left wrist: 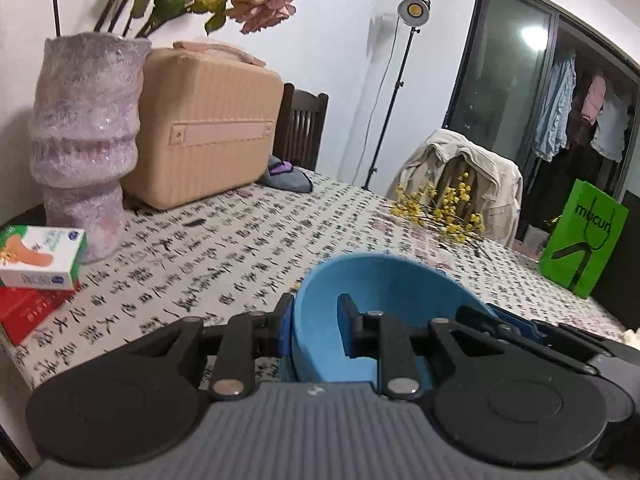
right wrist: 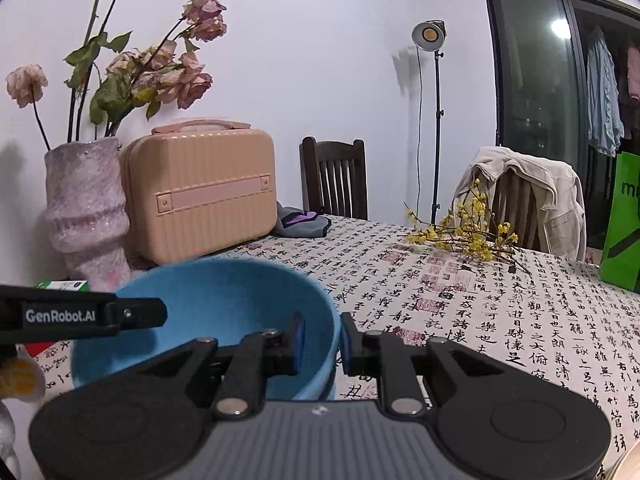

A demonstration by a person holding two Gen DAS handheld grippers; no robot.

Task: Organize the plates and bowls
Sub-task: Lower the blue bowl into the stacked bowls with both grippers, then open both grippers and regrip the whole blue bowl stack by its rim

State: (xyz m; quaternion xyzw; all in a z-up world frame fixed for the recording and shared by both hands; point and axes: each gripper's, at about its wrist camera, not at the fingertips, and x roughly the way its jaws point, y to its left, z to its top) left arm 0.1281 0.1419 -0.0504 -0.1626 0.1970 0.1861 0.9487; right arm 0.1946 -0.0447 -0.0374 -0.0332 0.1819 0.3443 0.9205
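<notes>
Above the tablecloth [right wrist: 460,300], both grippers [left wrist: 314,326] [right wrist: 322,346] seemingly pinch the blue bowl's [right wrist: 224,296] rim.

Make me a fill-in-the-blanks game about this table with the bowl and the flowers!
1. Both grippers pinch the rim of a ____ bowl.
2. The green bag stands on the ____.
3. The twigs lying on the tablecloth have ____ blossoms.
4. The wilted roses stand in a purple ____.

Missing words: blue; table; yellow; vase
</notes>
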